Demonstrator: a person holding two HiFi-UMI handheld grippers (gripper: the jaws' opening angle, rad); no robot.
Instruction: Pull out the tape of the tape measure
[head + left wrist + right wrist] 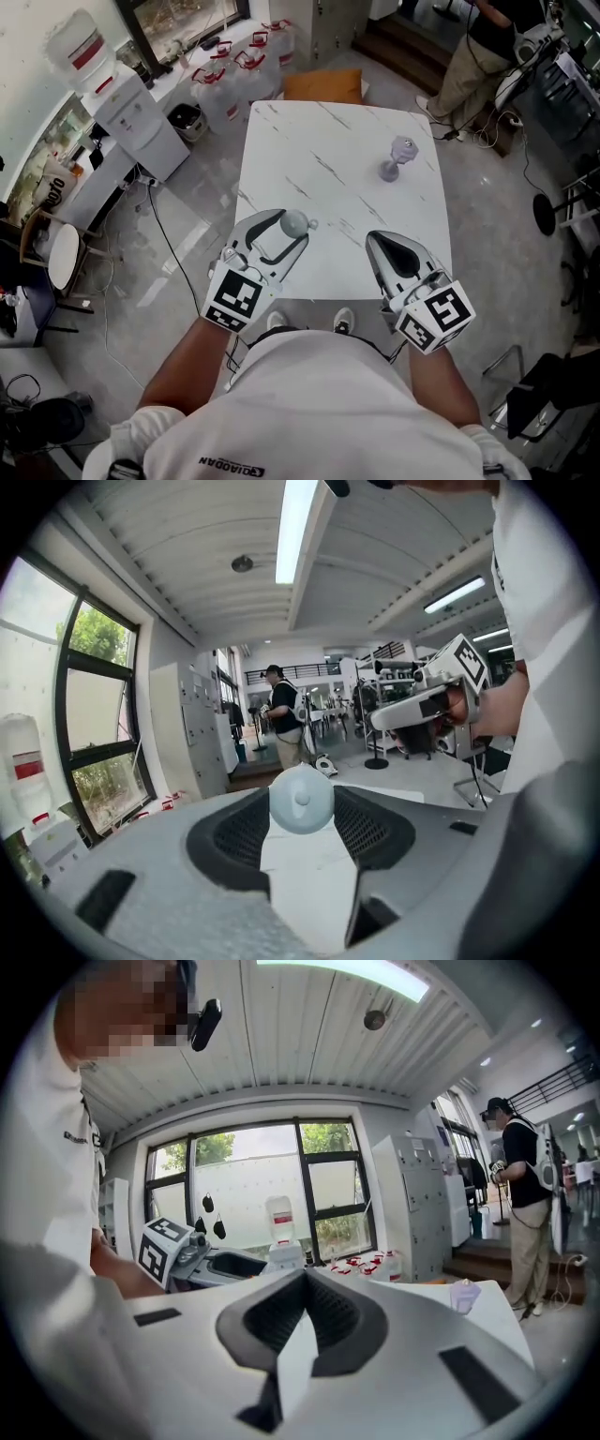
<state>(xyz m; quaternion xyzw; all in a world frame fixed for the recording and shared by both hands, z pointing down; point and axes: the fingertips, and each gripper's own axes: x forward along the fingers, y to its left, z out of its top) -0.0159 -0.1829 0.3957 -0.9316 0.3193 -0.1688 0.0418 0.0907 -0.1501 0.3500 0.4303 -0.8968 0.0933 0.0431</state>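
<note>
A small round pale-blue tape measure [295, 222] sits between the tips of my left gripper [290, 229], which is shut on it above the near part of the white marble table [319, 159]. In the left gripper view the tape measure [301, 800] fills the gap at the tips of my left gripper [301, 808], and no tape shows pulled out. My right gripper [375, 240] hovers to the right over the table's near edge, shut with nothing between its jaws. In its own view the right gripper [305, 1277] has its tips meeting.
A small lavender object [398, 157] stands on the table's far right and shows again as the lavender object [464, 1295]. Beyond the table are an orange seat [323, 86], several water jugs [239, 66] and a water dispenser [131, 122]. A person [478, 56] stands at the far right.
</note>
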